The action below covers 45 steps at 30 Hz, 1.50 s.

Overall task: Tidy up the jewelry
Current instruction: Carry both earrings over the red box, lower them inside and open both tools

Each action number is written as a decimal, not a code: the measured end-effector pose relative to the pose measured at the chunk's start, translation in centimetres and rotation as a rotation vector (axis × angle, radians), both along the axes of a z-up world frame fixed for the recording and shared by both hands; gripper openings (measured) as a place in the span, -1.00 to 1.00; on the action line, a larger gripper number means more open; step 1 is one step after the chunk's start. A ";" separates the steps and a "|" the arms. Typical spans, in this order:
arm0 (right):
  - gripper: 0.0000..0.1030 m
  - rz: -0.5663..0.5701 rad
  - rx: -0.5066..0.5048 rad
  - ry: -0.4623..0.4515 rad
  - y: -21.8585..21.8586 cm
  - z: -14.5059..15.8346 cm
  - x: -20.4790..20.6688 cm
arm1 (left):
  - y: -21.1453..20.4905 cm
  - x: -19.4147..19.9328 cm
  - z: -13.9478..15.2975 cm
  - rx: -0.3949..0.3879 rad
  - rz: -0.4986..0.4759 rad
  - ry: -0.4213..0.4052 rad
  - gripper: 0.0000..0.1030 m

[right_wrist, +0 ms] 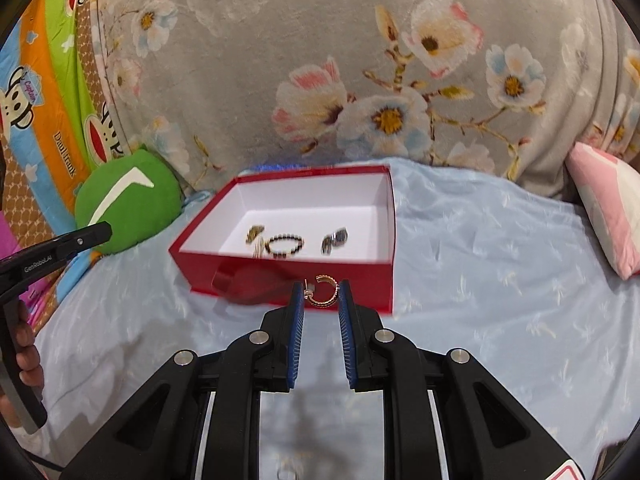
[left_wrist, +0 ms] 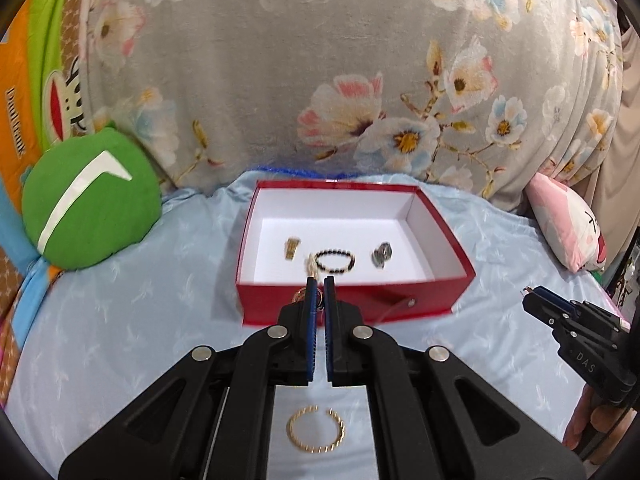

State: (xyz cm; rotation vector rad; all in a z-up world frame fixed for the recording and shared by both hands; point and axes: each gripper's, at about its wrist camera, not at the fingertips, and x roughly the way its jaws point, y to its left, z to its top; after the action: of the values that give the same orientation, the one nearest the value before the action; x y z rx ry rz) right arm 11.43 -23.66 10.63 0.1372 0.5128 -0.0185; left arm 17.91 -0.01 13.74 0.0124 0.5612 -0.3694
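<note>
Right gripper (right_wrist: 319, 294): blue-padded fingers (right_wrist: 297, 320) pinching a gold hoop earring (right_wrist: 323, 292) between the tips, the hoop's post toward the left pad; it hangs in front of the near wall of the red box (right_wrist: 280, 280), outside it. Left gripper (left_wrist: 319, 292): jaws drawn nearly together with only a thin slit between the pads; a small gold-toned piece (left_wrist: 301, 295) shows at the tips against the box front, but whether it is actually clamped cannot be told. Below that gripper, between its arms, a twisted gold bangle (left_wrist: 315, 433) lies flat on the pale blue bedsheet (left_wrist: 120, 320), open gap at its upper side. Box sits open on the sheet, white inside, holding three pieces in a row: a gold clip-like piece (left_wrist: 291, 249) at left, a dark beaded bracelet (left_wrist: 334, 261) in the middle with a small gold bit touching its left edge, a silver-grey piece (left_wrist: 381, 255) at right, all apart from the walls. Beyond the box: grey floral blanket (left_wrist: 320, 60) heaped up, round green cushion (left_wrist: 90, 204) to the left, pink pillow (left_wrist: 564, 224) to the right.
</note>
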 end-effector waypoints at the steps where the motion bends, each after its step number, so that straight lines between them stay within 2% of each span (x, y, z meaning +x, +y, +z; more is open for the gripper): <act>1: -0.69 0.000 0.001 -0.005 -0.1 0.4 1.0 | -0.4 0.9 0.4 -0.005 -0.004 -0.003 -0.96; 6: -0.69 0.007 -0.006 -0.021 -0.5 1.8 6.8 | -2.3 5.7 2.0 -0.015 0.003 -0.042 -0.96; 11: -0.69 0.009 0.016 -0.004 -1.2 1.9 12.7 | -4.1 11.0 2.0 0.001 0.013 -0.029 -0.96; 16: -0.69 0.008 0.053 0.023 -2.0 1.3 18.0 | -5.5 16.4 1.0 0.002 0.014 0.018 -0.96; 20: -0.69 0.003 0.081 0.051 -2.6 0.4 21.3 | -6.2 19.2 -0.1 0.012 0.021 0.016 -0.96; 23: -0.69 -0.007 0.097 0.086 -2.9 -0.9 23.6 | -6.5 21.5 -1.3 0.017 0.027 0.058 -0.96; 28: -0.69 -0.019 0.055 0.120 -2.4 -2.4 25.8 | -6.9 23.5 -3.0 0.045 0.046 0.077 -0.96; 36: -0.65 -0.026 0.035 0.127 -2.3 -3.1 26.9 | -7.0 25.4 -4.7 0.048 0.068 0.103 -0.93; 38: -0.52 -0.032 0.036 0.119 -2.4 -3.0 26.8 | -6.8 25.5 -5.0 0.033 0.075 0.105 -0.92; 39: -0.39 -0.037 0.040 0.111 -2.5 -2.9 26.6 | -6.6 25.6 -5.2 0.025 0.083 0.106 -0.91; 41: -0.28 -0.040 0.049 0.096 -2.7 -2.7 26.3 | -6.2 25.4 -5.3 0.004 0.091 0.097 -0.73; 43: -0.22 -0.041 0.055 0.088 -2.9 -2.5 25.9 | -5.8 25.0 -5.2 -0.011 0.108 0.078 -0.32; 45: -0.22 -0.036 0.064 0.080 -3.0 -2.3 25.2 | -5.2 24.5 -5.0 -0.024 0.114 0.074 -0.30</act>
State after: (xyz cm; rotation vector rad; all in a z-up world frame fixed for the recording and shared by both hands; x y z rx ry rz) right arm 36.63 -26.61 8.33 0.2088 0.5913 -0.0424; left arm 42.43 -5.19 8.78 -0.0565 0.6279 -0.2658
